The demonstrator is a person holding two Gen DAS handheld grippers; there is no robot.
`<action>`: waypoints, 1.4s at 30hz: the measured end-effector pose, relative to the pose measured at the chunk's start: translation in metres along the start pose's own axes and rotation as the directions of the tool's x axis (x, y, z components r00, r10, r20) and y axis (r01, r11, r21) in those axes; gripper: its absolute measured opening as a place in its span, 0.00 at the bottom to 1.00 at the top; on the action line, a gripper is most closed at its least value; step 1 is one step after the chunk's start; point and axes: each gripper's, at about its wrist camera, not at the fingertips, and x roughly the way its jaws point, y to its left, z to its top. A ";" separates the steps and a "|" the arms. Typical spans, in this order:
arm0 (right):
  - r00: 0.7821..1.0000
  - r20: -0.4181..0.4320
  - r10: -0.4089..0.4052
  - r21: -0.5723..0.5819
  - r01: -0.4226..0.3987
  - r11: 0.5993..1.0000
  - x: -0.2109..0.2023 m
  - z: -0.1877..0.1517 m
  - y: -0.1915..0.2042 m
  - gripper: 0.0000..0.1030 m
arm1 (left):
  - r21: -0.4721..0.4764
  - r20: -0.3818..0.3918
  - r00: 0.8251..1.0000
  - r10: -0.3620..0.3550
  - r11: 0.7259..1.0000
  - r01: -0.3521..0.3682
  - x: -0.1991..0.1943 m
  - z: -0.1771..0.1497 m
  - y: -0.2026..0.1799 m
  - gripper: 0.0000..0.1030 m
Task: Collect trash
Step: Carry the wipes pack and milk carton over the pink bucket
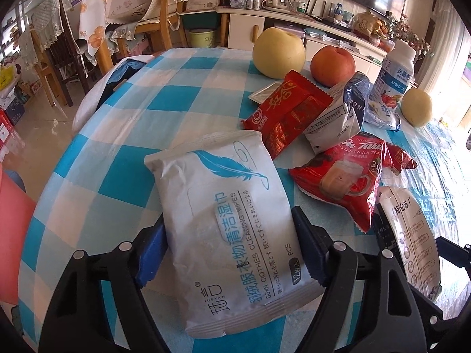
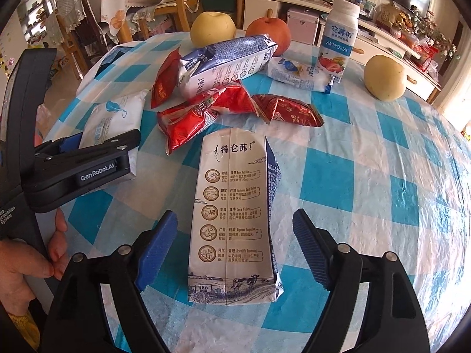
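Round table (image 2: pixel 368 153) under a blue-and-white checked cloth, crowded toward twelve o'clock. From the right wrist view: a crushed blue milk carton (image 2: pixel 226 64) lying across two red snack wrappers (image 2: pixel 188 117), a small red packet (image 2: pixel 290 111) just beside them at three o'clock, a crumpled white wrapper (image 2: pixel 297 75) touching the foot of an upright yogurt bottle (image 2: pixel 338 33). Behind these, a yellow pear (image 2: pixel 212 28) and a red apple (image 2: pixel 269 31); a second pear (image 2: pixel 382 78) well apart at two o'clock. Chairs and cupboards beyond the table edge.

Flattened white milk carton (image 2: pixel 235 220) flat on the cloth, long axis running six to twelve o'clock, cow-printed base toward six, open top toward twelve. Nothing between it and the wrappers but bare cloth.

White wet-wipes pack (image 1: pixel 223 229) flat on the cloth at the table's near left, long axis roughly six to twelve, tilted slightly toward eleven, feather print at the far end.

Left claw (image 1: pixel 229 250) angled steeply down, spread around the pack's lower half, blue pads (image 1: pixel 150 253) close at either side; contact not clear. A hand (image 2: pixel 26 264) on its handle at eight o'clock in the right wrist view.

Right claw (image 2: pixel 234 247) angled steeply down, spread wide, straddling the white carton with clear gaps on both sides, pads apart from it.
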 end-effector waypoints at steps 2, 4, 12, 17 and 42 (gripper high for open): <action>1.000 -0.005 -0.008 -0.007 0.008 1.000 0.002 -0.001 0.001 0.78 | -0.011 0.001 1.000 -0.018 1.000 0.018 -0.003 -0.001 0.006 0.76; 1.000 -0.005 -0.007 -0.008 0.007 1.000 0.003 -0.001 0.002 0.78 | -0.027 0.002 0.999 -0.038 0.999 0.038 -0.006 -0.002 0.011 0.76; 1.000 0.017 -0.007 0.051 0.007 0.999 0.006 0.003 -0.007 0.58 | -0.048 0.047 0.996 -0.076 0.996 0.078 -0.026 -0.007 0.026 0.76; 0.999 0.033 0.002 0.086 -0.005 0.996 0.006 0.003 -0.010 0.53 | -0.059 0.075 0.993 -0.086 0.994 0.091 -0.043 -0.010 0.036 0.76; 0.916 0.214 0.338 0.052 -0.356 0.933 -0.078 0.045 0.112 0.53 | -0.276 0.286 0.956 0.070 0.961 0.013 -0.123 -0.009 0.146 0.76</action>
